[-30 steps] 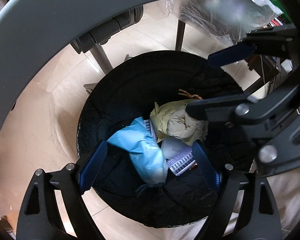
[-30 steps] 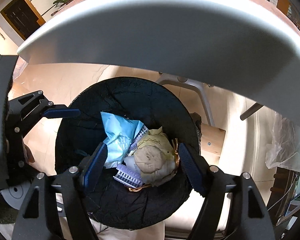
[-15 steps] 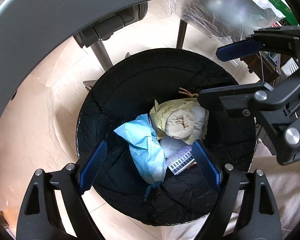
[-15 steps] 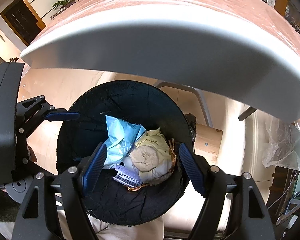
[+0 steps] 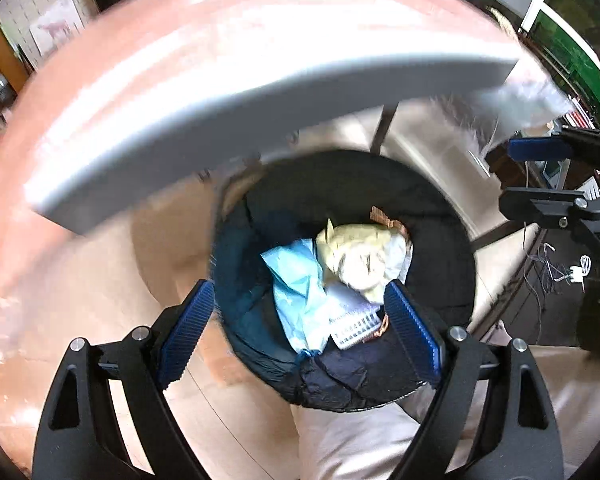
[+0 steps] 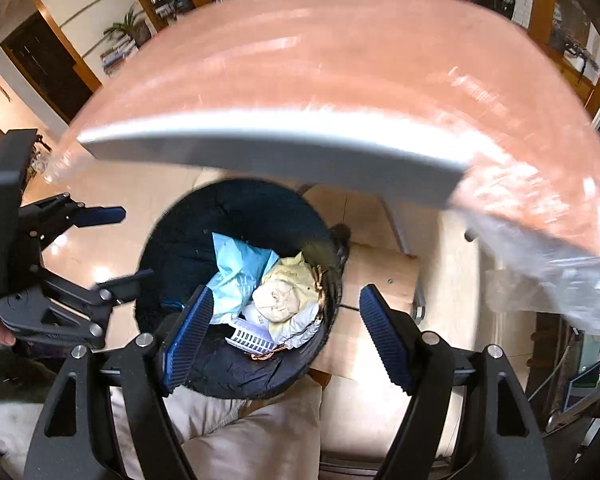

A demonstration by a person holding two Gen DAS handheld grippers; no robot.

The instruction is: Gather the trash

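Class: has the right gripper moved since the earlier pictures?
Yes. The right gripper has risen away from the black bin, which looks smaller, and the pink tabletop fills more view.

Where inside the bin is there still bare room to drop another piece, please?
Bare black liner shows along the trash bin's left wall, beside the blue wrapper. The right side is crowded: yellow crumpled paper and barcode wrapper.

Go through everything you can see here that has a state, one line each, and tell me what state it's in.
Trash bin: upright, lined with a black bag, partly filled.
Blue wrapper: crumpled, lying in the bin.
Yellowish paper wad: crumpled, in the bin beside the wrapper.
Left hand-held gripper: open, nothing between its pads.
Right hand-held gripper: open and empty, jaws just widened.
Table: blurred.
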